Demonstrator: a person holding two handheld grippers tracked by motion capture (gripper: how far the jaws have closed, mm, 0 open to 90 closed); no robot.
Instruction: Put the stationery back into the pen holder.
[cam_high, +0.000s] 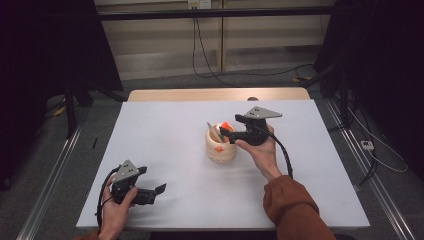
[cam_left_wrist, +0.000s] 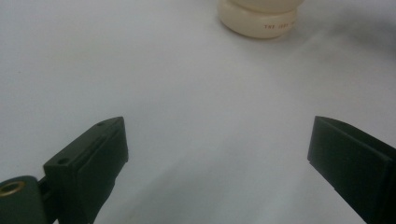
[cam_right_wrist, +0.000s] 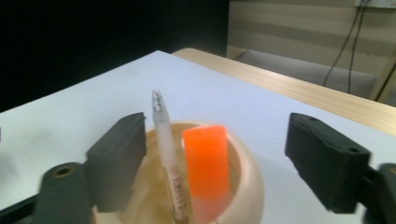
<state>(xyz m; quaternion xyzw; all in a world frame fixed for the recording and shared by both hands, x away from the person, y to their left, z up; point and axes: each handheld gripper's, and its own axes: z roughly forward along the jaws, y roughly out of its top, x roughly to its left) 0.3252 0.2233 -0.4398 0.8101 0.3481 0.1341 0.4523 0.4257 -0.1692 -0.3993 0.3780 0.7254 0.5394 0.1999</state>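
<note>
Right tongs (cam_right_wrist: 215, 154) stand wide open, gripping nothing, astride the orange marker (cam_right_wrist: 206, 163) and pen (cam_right_wrist: 164, 140), both upright in the cup (cam_right_wrist: 247, 177). Left tongs (cam_left_wrist: 217, 163) gape empty, lower left.

Looks like a lab or recording studio rather than a home. Bare white rectangular tabletop (cam_high: 165, 150) laid over a pale wooden table (cam_high: 215, 94), with black curtains (cam_high: 55, 45) hung at both sides (as though to block stray light). Metal floor rails (cam_high: 47, 185) run along either flank, and loose black cables (cam_high: 210, 65) trail across grey carpet up to a wall socket (cam_high: 198, 4). Plain beige wall panels (cam_high: 260, 40) behind. Sensor-plated black handheld grippers (cam_high: 250, 129) complete the test-rig feel.
</note>
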